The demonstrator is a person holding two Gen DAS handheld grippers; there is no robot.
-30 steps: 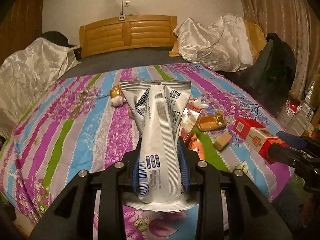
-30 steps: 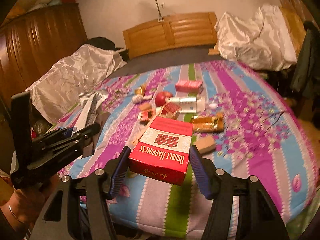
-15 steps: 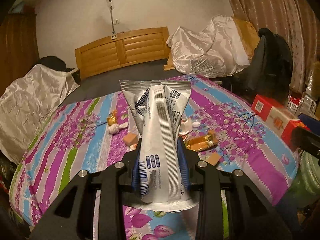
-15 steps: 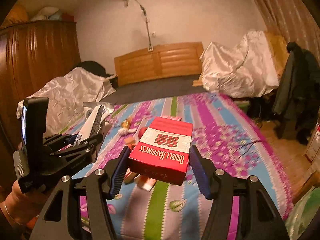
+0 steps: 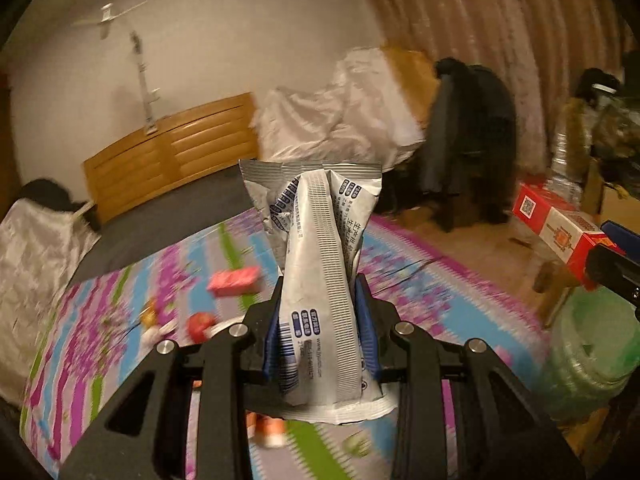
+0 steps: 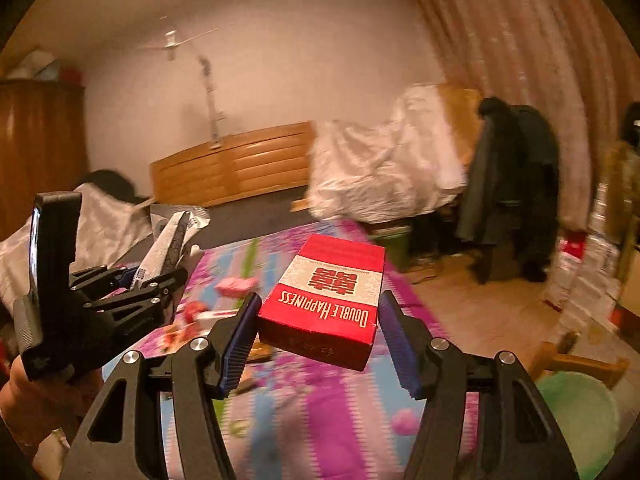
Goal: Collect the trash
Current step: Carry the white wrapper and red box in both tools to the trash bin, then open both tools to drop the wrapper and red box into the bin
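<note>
Left wrist view, left to right: striped bedspread (image 5: 120, 320) carries blurred litter, a pink packet (image 5: 234, 280) and a red round item (image 5: 200, 324) among it. Centre: left gripper (image 5: 320, 332), fingers clamped on a silver foil wrapper (image 5: 320, 264), which stands upright between the blue pads and is pinched narrow at its lower half. Far right: red carton (image 5: 560, 232) in the other tool, and below it a green-lined bin (image 5: 592, 348) standing on the floor off the bed's corner.

Right wrist view, left to right: person's hand (image 6: 36, 404) carrying the left gripper with the wrapper; then right gripper (image 6: 320, 340), fingers closed on the red carton's sides, carton roughly level, lettering toward the camera. Green-lined bin shows at the lower right edge (image 6: 576, 412).

Judgement: step in hand is the carry to the bin, both loads secure.

Notes for doing it well:
- Bring each load directly above the bin mouth before letting go.
- Carton grip is near its rear end; keep it level so it does not pivot out.
- Wrapper is light and may cling to a pad or drift; release low, inside the rim.
- Release one at a time, keeping the tools apart.
</note>
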